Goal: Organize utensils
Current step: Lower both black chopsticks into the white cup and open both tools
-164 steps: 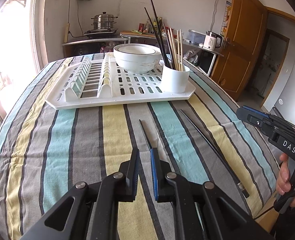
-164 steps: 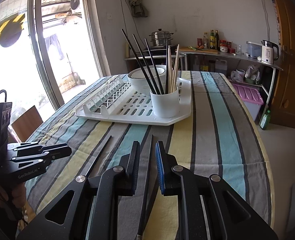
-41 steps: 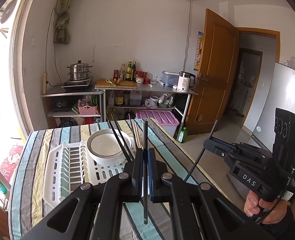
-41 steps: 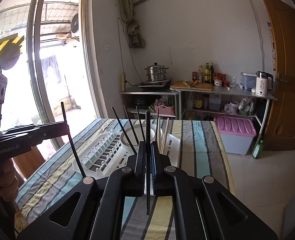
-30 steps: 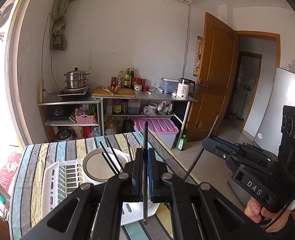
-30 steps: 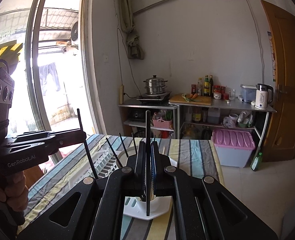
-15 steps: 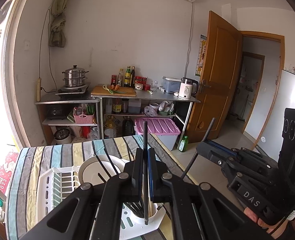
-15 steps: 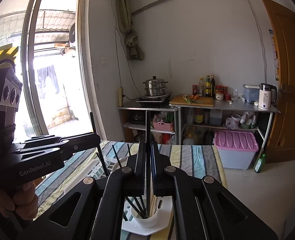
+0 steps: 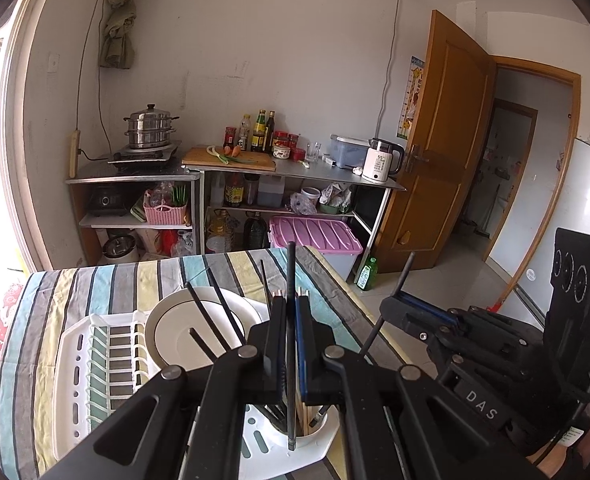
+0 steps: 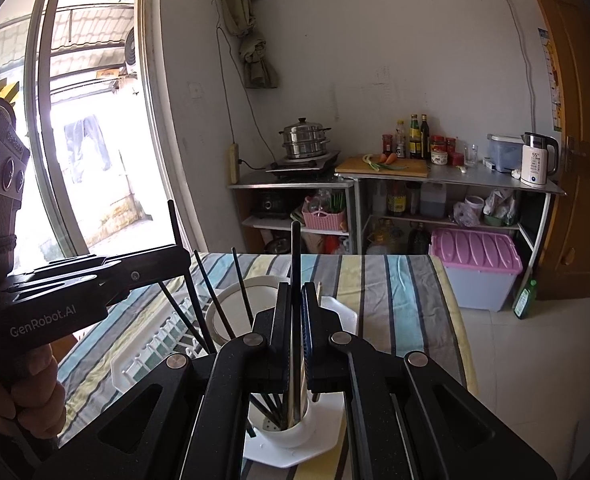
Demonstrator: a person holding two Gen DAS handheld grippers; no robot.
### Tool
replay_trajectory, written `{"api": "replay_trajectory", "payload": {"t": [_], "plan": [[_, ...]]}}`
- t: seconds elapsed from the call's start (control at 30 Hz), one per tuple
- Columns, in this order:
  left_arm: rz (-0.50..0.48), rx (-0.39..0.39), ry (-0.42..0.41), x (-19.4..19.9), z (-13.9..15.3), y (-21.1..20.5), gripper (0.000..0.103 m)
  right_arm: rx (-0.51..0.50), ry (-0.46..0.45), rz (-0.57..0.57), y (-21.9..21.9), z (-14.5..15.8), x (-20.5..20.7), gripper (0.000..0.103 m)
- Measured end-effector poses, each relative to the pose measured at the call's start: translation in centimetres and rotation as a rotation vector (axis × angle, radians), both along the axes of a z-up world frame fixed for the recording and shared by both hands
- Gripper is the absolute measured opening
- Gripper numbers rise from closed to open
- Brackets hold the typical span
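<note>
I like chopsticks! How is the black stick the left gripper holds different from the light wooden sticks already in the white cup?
The black chopstick is dark; the wooden chopsticks are pale tan. The black one is pinched upright between the left gripper's shut jaws, its lower tip at the white cup's rim; the wooden ones stand loose inside the cup. Both are long, thin sticks.

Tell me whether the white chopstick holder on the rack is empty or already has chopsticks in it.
Not empty. The white chopstick holder already holds several dark and wooden chopsticks standing inside it, on the dish rack.
</note>
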State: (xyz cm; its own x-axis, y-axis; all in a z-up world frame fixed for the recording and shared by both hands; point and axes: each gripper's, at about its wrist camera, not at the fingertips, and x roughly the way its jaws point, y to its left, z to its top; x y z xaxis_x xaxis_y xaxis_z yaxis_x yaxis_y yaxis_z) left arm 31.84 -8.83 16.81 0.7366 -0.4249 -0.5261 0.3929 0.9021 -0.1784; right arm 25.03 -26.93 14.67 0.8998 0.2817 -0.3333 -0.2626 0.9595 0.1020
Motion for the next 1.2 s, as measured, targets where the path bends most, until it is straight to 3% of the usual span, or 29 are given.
{"api": "replay_trajectory", "payload": {"t": [0.17, 0.4, 0.53, 1.2], "plan": [[0.013, -0.015, 0.017, 0.7, 0.5, 0.6, 0.004, 0.006, 0.014, -0.001, -0.2, -0.5, 0.3, 0.005], [-0.003, -0.009, -0.049, -0.6, 4.1, 0.3, 0.004, 0.0, 0.017, -0.001, 0.0, -0.4, 0.9, 0.005], [-0.006, -0.011, -0.057, -0.4, 4.3, -0.1, 0.004, 0.005, 0.02, -0.002, -0.1, -0.5, 1.1, 0.005], [0.023, 0.036, 0.072, 2.1, -3.5, 0.2, 0.004, -0.009, 0.052, -0.013, 0.0, -2.2, 2.2, 0.005]]}}
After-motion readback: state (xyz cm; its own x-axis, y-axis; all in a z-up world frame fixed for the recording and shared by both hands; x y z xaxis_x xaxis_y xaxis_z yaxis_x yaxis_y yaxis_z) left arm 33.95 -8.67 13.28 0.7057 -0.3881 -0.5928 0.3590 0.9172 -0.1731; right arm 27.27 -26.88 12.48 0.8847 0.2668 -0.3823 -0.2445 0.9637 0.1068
